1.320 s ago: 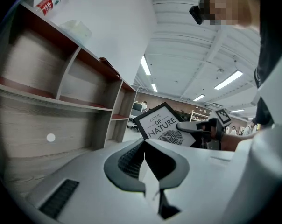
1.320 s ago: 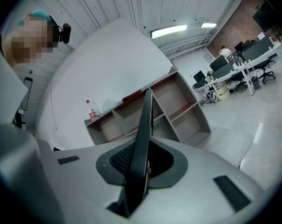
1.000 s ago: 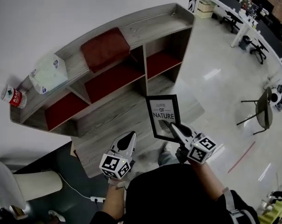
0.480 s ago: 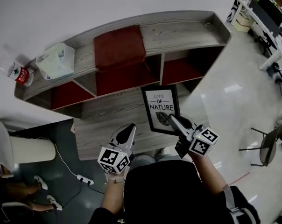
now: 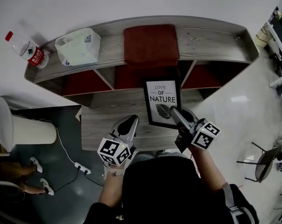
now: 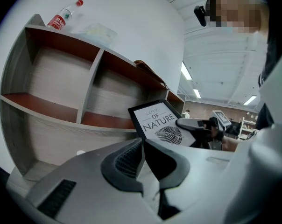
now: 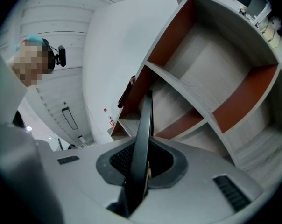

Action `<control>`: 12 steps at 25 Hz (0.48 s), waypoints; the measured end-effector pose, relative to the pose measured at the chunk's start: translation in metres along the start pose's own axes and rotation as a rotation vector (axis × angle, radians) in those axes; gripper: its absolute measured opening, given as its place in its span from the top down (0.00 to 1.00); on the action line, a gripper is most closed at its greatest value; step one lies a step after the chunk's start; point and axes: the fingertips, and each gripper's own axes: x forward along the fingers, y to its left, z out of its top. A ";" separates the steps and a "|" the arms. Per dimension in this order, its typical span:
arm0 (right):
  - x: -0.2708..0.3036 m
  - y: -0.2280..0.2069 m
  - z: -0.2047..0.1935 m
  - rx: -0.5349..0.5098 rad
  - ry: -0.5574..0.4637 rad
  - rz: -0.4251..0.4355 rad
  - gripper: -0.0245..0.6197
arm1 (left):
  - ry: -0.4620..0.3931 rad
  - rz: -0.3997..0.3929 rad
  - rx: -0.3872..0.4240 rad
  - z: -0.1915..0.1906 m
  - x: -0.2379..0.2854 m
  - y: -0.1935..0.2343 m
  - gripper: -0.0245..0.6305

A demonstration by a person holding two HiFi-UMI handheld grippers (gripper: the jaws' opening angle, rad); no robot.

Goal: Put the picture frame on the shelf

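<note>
Picture frame (image 5: 162, 102) up in the air at centre frame, upright, print facing the camera, just in front of the shelf's (image 5: 211, 36) middle opening. Right tool (image 5: 173, 113) pinches its lower edge, jaws tight on it; left tool (image 5: 130, 121), lower left, is closed on nothing. Best move, I'd say: hold it vertical, land the bottom edge flat on a board, lean it back, then release.

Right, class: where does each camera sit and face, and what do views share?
Head view: on the head, steeply down at the shelf; forearms, left gripper, right gripper show.
Left gripper view: on it, toward the shelf; shut jaws show.
Right gripper view: on it, toward the shelf; jaws clamp the picture frame.
Shared: all show the picture frame.
</note>
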 end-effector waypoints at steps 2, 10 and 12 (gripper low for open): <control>0.014 0.002 0.002 0.002 0.000 0.012 0.91 | -0.001 -0.008 -0.015 0.005 0.003 0.011 0.95; 0.062 0.002 0.021 0.017 -0.026 0.074 0.91 | -0.004 -0.076 -0.072 0.018 0.023 0.043 0.83; 0.071 0.001 0.027 0.020 -0.032 0.095 0.91 | 0.000 -0.114 -0.098 0.020 0.029 0.047 0.77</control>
